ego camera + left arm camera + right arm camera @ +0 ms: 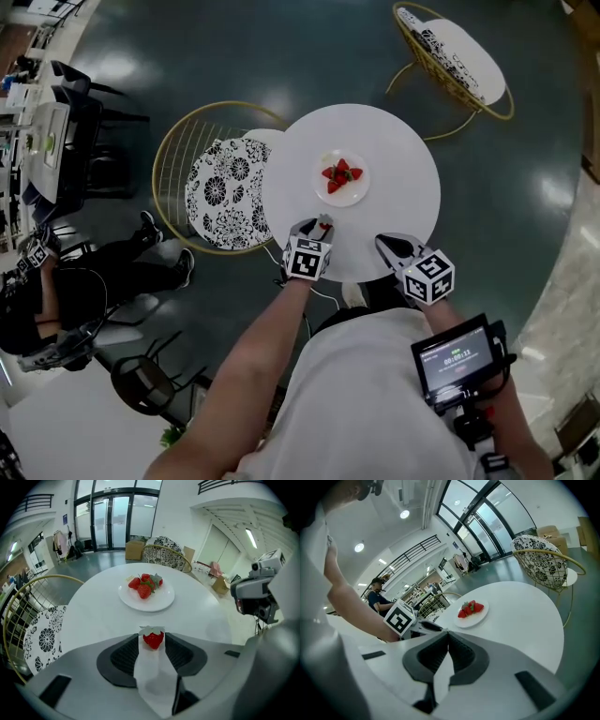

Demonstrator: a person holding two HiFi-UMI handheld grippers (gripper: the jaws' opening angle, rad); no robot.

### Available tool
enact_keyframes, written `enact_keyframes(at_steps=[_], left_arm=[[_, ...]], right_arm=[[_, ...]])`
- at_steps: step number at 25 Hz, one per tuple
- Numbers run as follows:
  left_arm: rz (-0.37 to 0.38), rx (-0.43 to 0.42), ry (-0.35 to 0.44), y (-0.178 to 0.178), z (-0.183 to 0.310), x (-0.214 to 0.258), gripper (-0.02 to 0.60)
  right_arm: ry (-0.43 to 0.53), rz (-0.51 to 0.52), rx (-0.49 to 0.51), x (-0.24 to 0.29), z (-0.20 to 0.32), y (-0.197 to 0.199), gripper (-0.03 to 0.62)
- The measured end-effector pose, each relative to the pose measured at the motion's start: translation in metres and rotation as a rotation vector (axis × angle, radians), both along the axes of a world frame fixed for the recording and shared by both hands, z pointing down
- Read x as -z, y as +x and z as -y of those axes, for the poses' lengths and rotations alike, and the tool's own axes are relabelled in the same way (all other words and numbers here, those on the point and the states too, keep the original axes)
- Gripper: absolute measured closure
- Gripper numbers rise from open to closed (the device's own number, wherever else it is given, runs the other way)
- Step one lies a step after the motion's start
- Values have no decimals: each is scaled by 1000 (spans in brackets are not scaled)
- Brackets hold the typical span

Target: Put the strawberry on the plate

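Just short of the plate, on its near side, 1 loose strawberry is lying on the white table with its leafy cap pointing toward the plate. The left gripper is pointing steeply down over it with its 2 jaws standing apart, one on each side of the berry, and not looking to be pressing on it: released, nothing grasped. The right gripper is hanging clenched and empty, to the right of the plate and nearer the table edge, doing nothing. The plate is already carrying a small pile of strawberries near its middle. Risks, as I'm judging them: the berry is sitting right at the jaw tips, so a close from here is likely catching only its end and squirting it out, away from the plate or off the near table edge. Squeezing hard is likely bruising soft fruit. Jaw tips are probably scraping the tabletop if dropping lower. On delivery, coming in low over the plate is risking knocking the pile off its rim.
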State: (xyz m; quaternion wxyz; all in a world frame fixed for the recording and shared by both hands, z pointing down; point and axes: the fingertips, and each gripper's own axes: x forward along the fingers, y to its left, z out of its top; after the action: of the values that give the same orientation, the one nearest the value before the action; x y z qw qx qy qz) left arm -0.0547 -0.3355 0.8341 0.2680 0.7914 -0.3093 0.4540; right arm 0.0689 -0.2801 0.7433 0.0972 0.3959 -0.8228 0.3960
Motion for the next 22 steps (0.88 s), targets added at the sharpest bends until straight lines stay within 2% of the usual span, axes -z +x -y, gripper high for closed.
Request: enact_keyframes(at_steps=[4,7,8,22], left_arm=[[-17,35,-17,1,0,1,405],[-19,32,-19,2,-2,2,408],[-21,34,-20,3,-2,3,436],[-77,16,2,20,5,20,437]], right_arm=[[2,-1,-2,1,1,0,586],[3,-1,-2,2,3,0,586],[4,-1,-2,2,3,0,586],[12,-1,-7,8,10,2,586]])
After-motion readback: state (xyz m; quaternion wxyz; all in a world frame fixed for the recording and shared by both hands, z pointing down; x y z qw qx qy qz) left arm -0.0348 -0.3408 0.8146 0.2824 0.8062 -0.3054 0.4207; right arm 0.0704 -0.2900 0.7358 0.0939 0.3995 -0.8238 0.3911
